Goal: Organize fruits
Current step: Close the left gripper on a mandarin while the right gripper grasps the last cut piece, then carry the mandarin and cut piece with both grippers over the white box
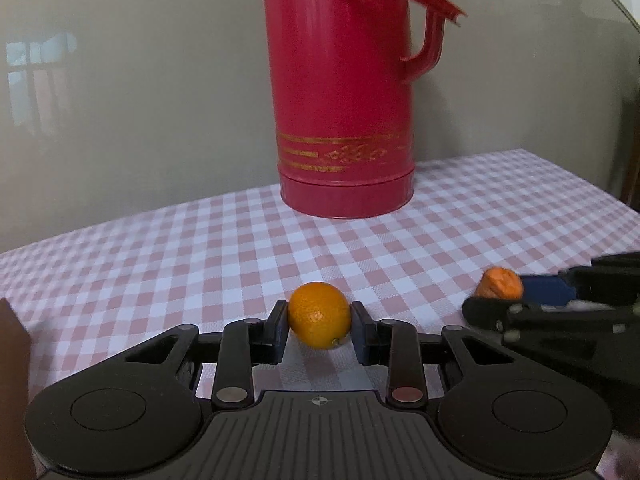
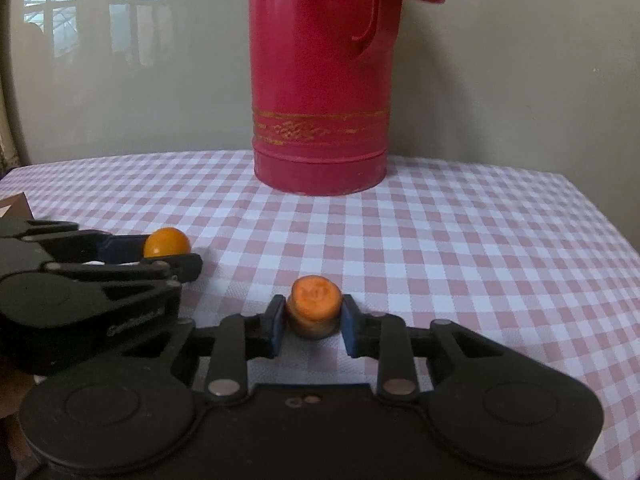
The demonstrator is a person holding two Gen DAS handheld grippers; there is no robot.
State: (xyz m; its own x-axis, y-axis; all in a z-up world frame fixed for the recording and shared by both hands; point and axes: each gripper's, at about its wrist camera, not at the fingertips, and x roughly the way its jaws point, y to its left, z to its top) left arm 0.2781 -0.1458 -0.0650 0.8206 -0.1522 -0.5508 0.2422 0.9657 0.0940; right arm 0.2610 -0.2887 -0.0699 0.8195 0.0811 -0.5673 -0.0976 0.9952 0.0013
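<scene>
My left gripper (image 1: pixel 320 314) is shut on a round orange (image 1: pixel 319 315), low over the checked tablecloth; the orange also shows in the right wrist view (image 2: pixel 166 242), held at the left. My right gripper (image 2: pixel 313 312) is shut on a short orange carrot piece (image 2: pixel 314 307) with its cut face toward the camera. The carrot piece shows in the left wrist view (image 1: pixel 500 283) at the right, between the right gripper's fingers. The two grippers are side by side, close together.
A tall red thermos jug (image 1: pixel 344 92) with a handle stands on the table behind both grippers, also in the right wrist view (image 2: pixel 320 80). A brown box corner (image 1: pixel 12 344) sits at the far left. A pale wall backs the table (image 2: pixel 480 240).
</scene>
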